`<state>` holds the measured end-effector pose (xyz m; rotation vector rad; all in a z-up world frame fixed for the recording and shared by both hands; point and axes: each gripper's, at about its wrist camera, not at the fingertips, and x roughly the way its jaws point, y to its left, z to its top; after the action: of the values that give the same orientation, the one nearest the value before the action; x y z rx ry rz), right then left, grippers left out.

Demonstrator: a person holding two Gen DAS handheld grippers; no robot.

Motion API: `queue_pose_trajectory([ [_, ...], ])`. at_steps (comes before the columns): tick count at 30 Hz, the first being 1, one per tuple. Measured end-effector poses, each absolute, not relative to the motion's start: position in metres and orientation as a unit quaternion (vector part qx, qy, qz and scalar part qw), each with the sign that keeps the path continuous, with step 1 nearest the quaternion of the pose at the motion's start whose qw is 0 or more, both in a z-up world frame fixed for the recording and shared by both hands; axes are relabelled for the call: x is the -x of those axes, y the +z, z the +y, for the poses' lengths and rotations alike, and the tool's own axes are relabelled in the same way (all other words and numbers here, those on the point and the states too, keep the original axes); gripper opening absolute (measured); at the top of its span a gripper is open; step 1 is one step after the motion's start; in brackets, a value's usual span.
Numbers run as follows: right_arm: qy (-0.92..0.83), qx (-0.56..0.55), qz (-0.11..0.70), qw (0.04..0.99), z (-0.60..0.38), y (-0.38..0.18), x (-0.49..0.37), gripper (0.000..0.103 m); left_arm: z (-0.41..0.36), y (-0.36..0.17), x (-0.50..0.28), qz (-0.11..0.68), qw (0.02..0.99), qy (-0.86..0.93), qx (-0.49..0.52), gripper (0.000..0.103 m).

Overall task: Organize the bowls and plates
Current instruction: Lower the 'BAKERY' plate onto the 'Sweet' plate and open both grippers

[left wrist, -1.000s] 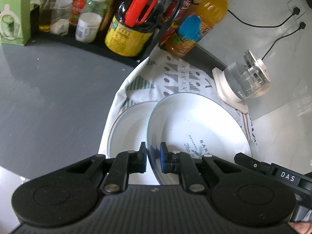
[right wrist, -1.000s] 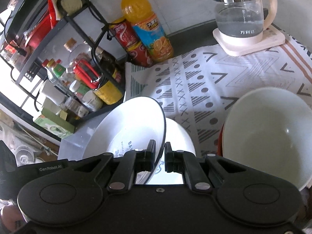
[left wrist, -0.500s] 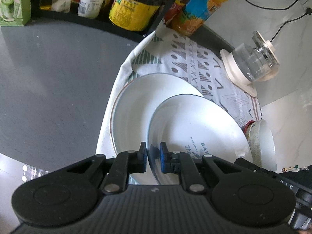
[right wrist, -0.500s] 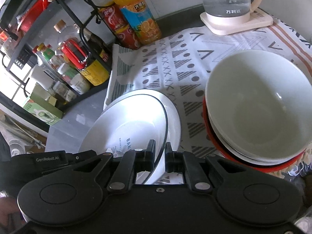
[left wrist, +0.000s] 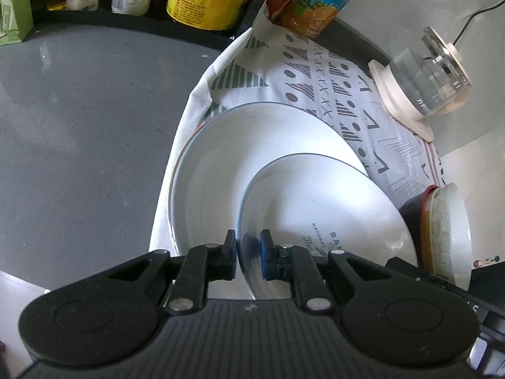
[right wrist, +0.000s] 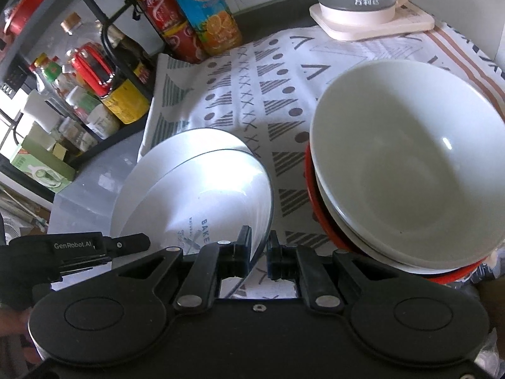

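Left wrist view: the left gripper (left wrist: 247,254) is pinched on the near rim of the white printed ceramic plate (left wrist: 318,202), held tilted over the larger white plate (left wrist: 221,158) at the patterned cloth's (left wrist: 318,72) left edge.

Right wrist view: the right gripper (right wrist: 258,254) is clamped on the opposite rim, beside the stacked white bowl (right wrist: 407,164). The plate is best levelled and centred before both grips are released together.

The bench (left wrist: 79,120) is dark grey and shiny, with a white patterned cloth (right wrist: 252,94) spread on part of it. A black wire rack (right wrist: 104,41) full of bottles stands at the back. The wall (left wrist: 410,9) is pale. Bright daylight glints on the bench.
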<state>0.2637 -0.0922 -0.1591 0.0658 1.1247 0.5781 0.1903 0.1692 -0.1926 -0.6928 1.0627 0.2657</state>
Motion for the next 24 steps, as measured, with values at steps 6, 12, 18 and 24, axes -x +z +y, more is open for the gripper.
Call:
queue_pose_trajectory([
  [6, 0.27, -0.007, 0.527, 0.806, -0.083, -0.162, -0.268, 0.01, 0.172, -0.196, -0.197, 0.497, 0.8, 0.129, 0.312, 0.013],
  [12, 0.273, 0.004, 0.53, 0.803, -0.078, -0.168, -0.271, 0.01, 0.173, -0.198, -0.206, 0.501, 0.805, 0.136, 0.287, 0.015],
  [18, 0.278, 0.023, 0.529, 0.802, -0.071, -0.171, -0.27, 0.014, 0.175, -0.197, -0.211, 0.495, 0.819, 0.144, 0.254, 0.015],
  [24, 0.282, 0.027, 0.532, 0.798, -0.069, -0.173, -0.271, 0.016, 0.172, -0.193, -0.218, 0.494, 0.829, 0.15, 0.215, 0.015],
])
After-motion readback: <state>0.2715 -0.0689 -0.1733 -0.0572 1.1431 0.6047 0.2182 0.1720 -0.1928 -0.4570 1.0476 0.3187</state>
